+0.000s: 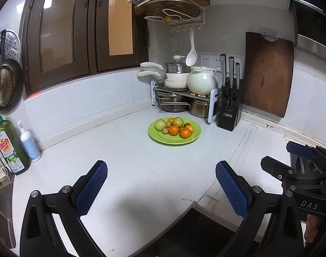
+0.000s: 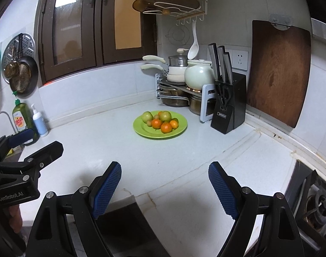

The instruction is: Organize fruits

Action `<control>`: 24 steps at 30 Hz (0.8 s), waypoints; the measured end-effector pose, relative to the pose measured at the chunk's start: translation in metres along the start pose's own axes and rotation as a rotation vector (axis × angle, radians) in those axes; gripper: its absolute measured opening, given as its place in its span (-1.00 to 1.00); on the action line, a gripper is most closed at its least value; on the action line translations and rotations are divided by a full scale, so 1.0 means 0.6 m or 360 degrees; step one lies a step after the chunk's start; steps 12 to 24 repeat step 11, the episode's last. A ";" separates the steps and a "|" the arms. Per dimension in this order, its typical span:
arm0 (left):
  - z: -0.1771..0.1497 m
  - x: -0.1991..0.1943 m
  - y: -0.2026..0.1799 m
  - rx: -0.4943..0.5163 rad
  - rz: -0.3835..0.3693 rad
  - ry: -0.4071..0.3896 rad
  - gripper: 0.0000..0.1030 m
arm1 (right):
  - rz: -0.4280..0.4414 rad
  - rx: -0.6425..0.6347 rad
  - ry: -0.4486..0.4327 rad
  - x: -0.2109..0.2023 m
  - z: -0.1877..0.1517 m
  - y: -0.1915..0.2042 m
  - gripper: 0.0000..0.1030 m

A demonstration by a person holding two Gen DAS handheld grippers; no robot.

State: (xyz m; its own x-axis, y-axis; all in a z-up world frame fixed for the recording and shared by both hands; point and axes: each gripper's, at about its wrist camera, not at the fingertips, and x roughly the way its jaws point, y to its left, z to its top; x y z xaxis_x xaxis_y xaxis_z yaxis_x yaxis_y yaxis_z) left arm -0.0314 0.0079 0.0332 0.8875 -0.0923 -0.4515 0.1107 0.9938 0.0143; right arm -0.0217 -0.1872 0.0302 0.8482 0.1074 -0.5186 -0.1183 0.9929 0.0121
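A green plate (image 1: 193,138) sits on the white counter near the back corner, holding several oranges (image 1: 174,130), green apples (image 1: 160,124) and small brownish fruits. It also shows in the right wrist view (image 2: 180,131), with oranges (image 2: 166,127) and apples (image 2: 147,116). My left gripper (image 1: 161,172) is open and empty, well short of the plate. My right gripper (image 2: 164,172) is open and empty, also near the counter's front. Each gripper shows at the edge of the other's view: the right gripper (image 1: 280,157), the left gripper (image 2: 43,141).
A black knife block (image 1: 229,109) and a pot rack (image 1: 184,94) stand behind the plate. A wooden cutting board (image 1: 267,75) leans on the right wall. Dish soap (image 1: 11,147) and a pump bottle (image 1: 30,143) stand left by the sink. A gas hob (image 2: 312,203) lies right.
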 end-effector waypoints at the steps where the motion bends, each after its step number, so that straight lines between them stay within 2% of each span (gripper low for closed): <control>1: -0.001 -0.001 0.001 0.0000 -0.0002 0.0000 1.00 | -0.0004 -0.0001 -0.0002 -0.001 0.000 0.001 0.64; 24: -0.005 -0.009 0.005 -0.0016 -0.0010 0.0009 1.00 | 0.0003 -0.0007 -0.0001 -0.004 -0.002 0.002 0.64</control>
